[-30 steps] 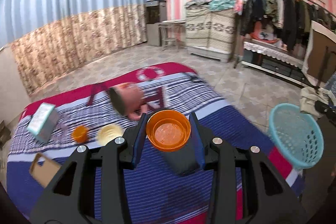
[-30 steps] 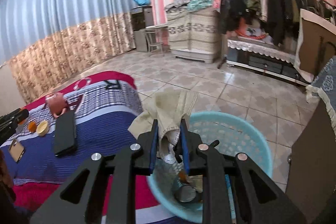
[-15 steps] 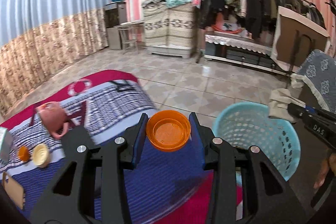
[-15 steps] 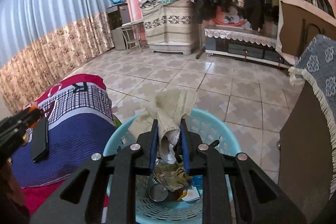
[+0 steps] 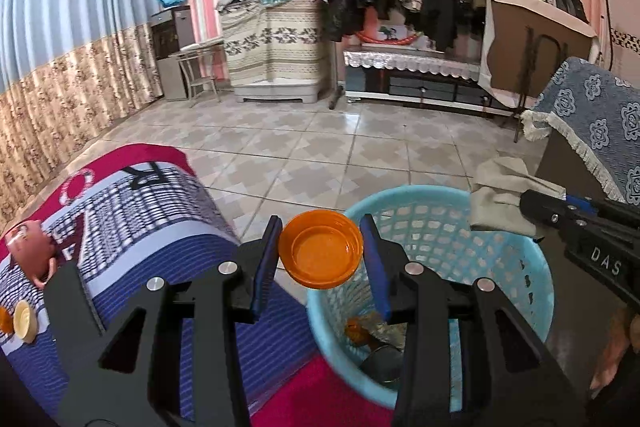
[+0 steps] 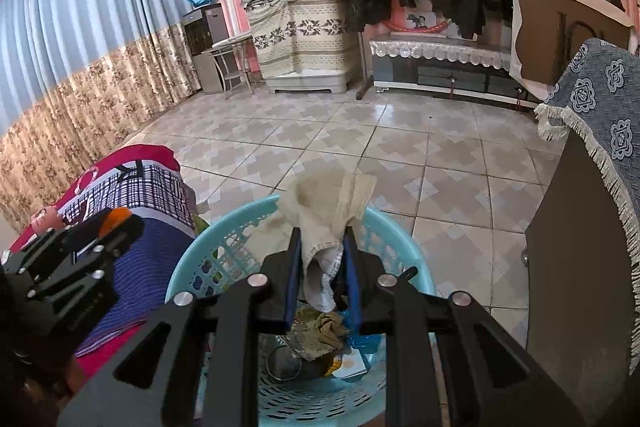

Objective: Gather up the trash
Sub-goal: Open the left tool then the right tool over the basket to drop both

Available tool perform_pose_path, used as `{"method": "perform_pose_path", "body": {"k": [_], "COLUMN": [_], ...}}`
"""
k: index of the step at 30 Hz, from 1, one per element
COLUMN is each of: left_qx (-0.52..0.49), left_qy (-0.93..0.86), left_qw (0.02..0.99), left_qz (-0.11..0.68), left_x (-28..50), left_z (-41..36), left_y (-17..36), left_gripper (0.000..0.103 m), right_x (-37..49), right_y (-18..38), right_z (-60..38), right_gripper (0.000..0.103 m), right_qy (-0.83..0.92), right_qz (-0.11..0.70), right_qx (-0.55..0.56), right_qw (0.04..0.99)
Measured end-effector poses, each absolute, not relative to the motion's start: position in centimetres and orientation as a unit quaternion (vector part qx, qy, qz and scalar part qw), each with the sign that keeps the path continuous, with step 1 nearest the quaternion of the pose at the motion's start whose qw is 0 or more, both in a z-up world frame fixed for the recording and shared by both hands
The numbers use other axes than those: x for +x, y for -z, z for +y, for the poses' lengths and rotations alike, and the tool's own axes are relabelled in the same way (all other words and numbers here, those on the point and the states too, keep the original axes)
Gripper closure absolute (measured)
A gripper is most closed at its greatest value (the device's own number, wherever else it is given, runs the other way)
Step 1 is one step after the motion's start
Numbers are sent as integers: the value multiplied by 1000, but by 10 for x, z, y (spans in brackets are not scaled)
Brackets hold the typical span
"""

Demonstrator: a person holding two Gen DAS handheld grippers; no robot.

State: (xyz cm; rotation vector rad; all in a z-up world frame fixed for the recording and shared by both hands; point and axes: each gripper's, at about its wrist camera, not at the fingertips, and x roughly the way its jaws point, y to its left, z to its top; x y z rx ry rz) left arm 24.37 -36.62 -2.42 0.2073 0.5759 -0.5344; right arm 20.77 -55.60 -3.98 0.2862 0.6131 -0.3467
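Note:
My left gripper (image 5: 320, 251) is shut on an orange plastic lid (image 5: 321, 248) and holds it at the near-left rim of a light blue basket (image 5: 452, 227). My right gripper (image 6: 322, 259) is shut on a beige cloth (image 6: 328, 203) and holds it over the same basket (image 6: 224, 247). Crumpled paper, a can and other trash lie in the basket's bottom (image 6: 316, 339). The right gripper with the cloth also shows at the right of the left wrist view (image 5: 504, 199). The left gripper shows at the left of the right wrist view (image 6: 72, 259).
A striped blue and red mat (image 5: 132, 227) lies left of the basket with a pink cup (image 5: 30, 247) and small yellow and orange lids (image 5: 22, 319) on it. A dark cabinet with a blue cloth (image 6: 592, 207) stands to the right. Tiled floor lies beyond.
Both grippers swung right from the mat toward the basket. The left one carried the orange lid to the basket's rim; the right one brought the cloth over its middle.

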Motion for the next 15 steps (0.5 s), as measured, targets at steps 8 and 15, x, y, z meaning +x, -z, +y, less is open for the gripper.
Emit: {"method": "perform_pose_path", "body": {"k": [8,15], "left_qx": [110,98], "left_qy": [262,224], "left_qw": [918,934], "left_qz": [276,262], "left_x": [247,250], "left_z": [-380,-352], "left_y": [25,15], "left_gripper": [37,16], "right_x": [207,205], "right_y": [42,45], "right_z": [-559,-562], "right_gripper": [83,83], "right_qy": [172,173], "right_qz": [299,297], "right_qx": [142,147], "right_qw": [928,927]}}
